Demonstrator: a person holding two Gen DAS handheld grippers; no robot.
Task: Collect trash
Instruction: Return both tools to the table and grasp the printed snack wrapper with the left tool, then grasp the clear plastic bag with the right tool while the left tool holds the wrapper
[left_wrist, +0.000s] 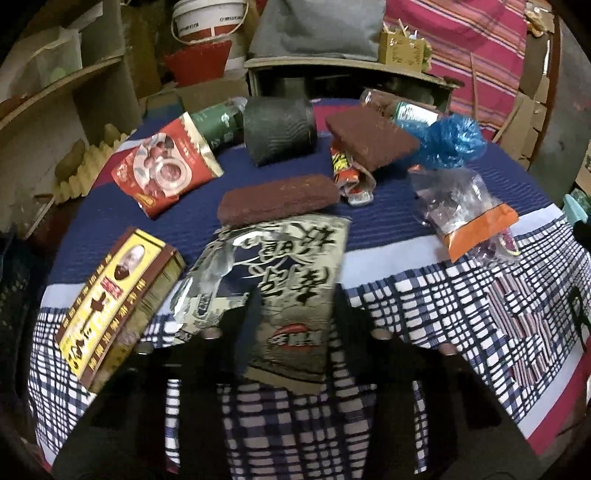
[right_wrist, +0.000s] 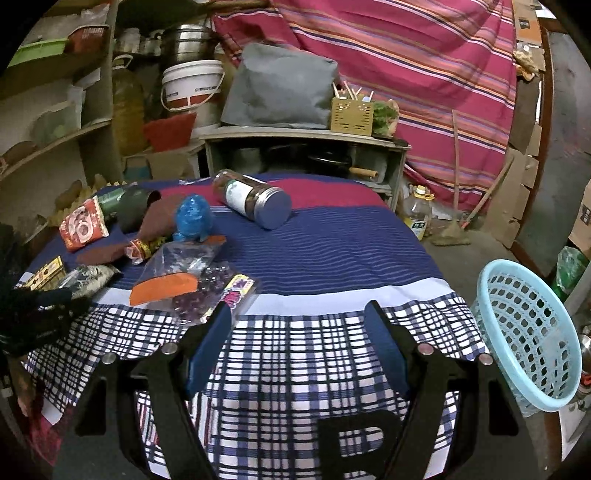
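Left gripper (left_wrist: 295, 299): jaws spread, straddling the near end of a crinkled silver-black foil wrapper (left_wrist: 273, 280) printed with large brush-style Chinese characters; contact with the pads cannot be told. Left of it lies a rigid yellow-brown box (left_wrist: 110, 299) bearing a portrait. Ahead sits a coarse brown scouring pad (left_wrist: 277, 201), rectangular, on the wrapper's far edge; ahead-left a glossy red snack bag (left_wrist: 164, 166). Ahead-right is a clear plastic bag with an orange header (left_wrist: 469, 218).

Right gripper (right_wrist: 299, 317): released, blue-padded fingers wide over the plaid tablecloth (right_wrist: 295, 369), nothing between them. Only this view shows the perforated light-blue basket (right_wrist: 532, 332) off its right side and a toppled labelled jar (right_wrist: 251, 197) ahead.
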